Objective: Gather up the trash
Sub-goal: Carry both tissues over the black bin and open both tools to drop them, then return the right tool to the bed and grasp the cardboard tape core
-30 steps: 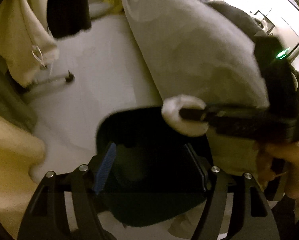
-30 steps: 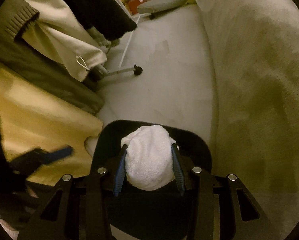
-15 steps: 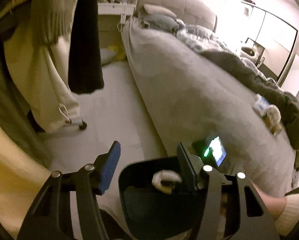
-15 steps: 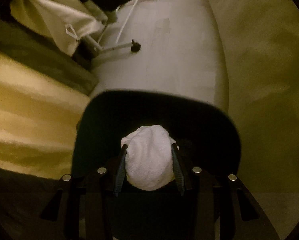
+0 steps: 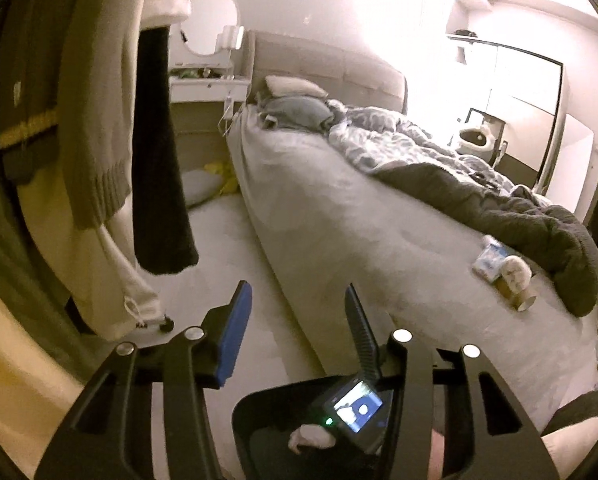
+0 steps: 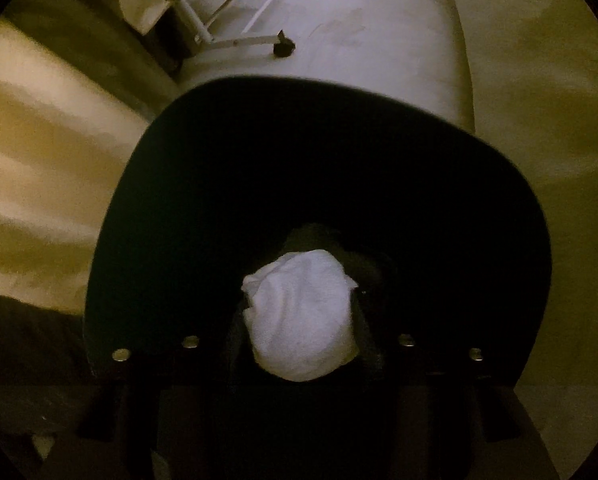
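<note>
Tissue [image 6: 299,316], a crumpled white wad, sits between the right gripper [image 6: 299,320] fingers deep inside the black bin [image 6: 171,184]; its jaws have just been opening, so I judge the wad released or nearly so. It could cling to a pad and ride back out. The left gripper [image 5: 295,328], empty with jaws just narrowed, points over the bed [image 5: 339,240], where more litter [image 5: 503,276] lies ahead to its right.

The bin [image 5: 259,420] stands on the floor [image 5: 227,240] between the bed [image 5: 339,220] on the right and hanging clothes [image 5: 99,120] on the left; a tissue wad [image 6: 299,316] sits over its opening
</note>
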